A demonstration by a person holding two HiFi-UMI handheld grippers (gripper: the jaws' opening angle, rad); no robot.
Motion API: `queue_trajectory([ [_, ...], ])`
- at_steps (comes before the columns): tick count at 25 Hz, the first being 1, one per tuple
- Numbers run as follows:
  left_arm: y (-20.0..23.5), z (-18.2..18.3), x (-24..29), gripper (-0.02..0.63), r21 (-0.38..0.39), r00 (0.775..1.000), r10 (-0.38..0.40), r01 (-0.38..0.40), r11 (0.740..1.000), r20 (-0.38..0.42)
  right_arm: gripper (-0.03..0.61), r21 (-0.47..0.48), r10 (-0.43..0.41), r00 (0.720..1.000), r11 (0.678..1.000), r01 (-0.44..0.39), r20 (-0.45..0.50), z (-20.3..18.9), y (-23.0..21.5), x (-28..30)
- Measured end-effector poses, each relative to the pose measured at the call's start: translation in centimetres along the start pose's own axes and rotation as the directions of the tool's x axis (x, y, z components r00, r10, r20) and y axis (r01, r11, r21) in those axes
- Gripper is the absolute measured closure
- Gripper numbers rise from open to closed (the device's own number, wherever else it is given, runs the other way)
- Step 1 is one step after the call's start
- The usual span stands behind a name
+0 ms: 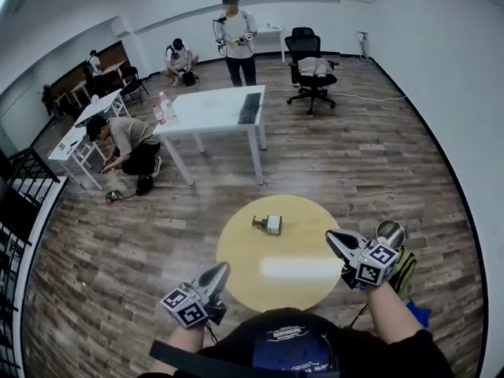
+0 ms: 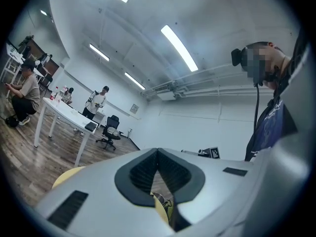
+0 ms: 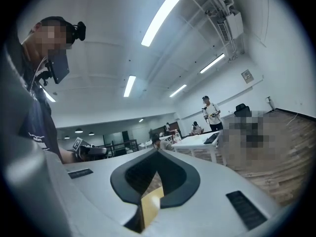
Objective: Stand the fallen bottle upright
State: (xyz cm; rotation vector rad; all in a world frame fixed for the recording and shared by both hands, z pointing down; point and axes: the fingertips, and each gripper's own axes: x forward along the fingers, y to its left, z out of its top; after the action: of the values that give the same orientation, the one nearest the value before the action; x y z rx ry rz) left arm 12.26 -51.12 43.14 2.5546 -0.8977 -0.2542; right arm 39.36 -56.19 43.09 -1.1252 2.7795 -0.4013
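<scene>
Wood-plank flooring fills a large open room, with a long white desk (image 1: 213, 109) and a black office chair (image 1: 309, 65) well behind, and several people standing or crouching off to the far side. Close in front of me sits the round yellow table (image 1: 236, 270), and the small fallen bottle (image 1: 271, 224), a pale squarish body with a dark cap, lies on its side near the table's far edge.

What matters for my next move is how that bottle lies. Its long axis runs across my view, with the cap to my left and the base of the body to my right. The right gripper (image 1: 332, 237) hovers over the table's right rim, roughly level with the bottle, and its tip angles in towards the base end. The left gripper (image 1: 219, 272) sits nearer to me at the table's near-left edge, so the bottle is ahead of it and to the right. I judge the two about equally far away, with the right one better lined up.

Both grippers are clenched with nothing between the jaws. Each gripper's own view shows the dark pads meeting at the tip, with only yellow tabletop visible through the gap. I would have to spread the jaws before either could take the bottle across its body.
</scene>
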Motion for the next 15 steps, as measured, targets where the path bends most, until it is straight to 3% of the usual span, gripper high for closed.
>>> queue_trajectory([
  [8,11.3,3.0,6.3,0.603,0.004,0.997,-0.061,0.061,0.998,-0.038,0.574,0.000,-0.094,0.996,0.996,0.094,-0.005,-0.7,-6.9,7.6],
  [15,19.9,4.3,11.5,0.603,-0.017,0.974,-0.197,0.197,0.980,-0.112,0.572,-0.012,-0.201,0.979,0.980,0.201,-0.021,-1.7,-10.6,15.5],
])
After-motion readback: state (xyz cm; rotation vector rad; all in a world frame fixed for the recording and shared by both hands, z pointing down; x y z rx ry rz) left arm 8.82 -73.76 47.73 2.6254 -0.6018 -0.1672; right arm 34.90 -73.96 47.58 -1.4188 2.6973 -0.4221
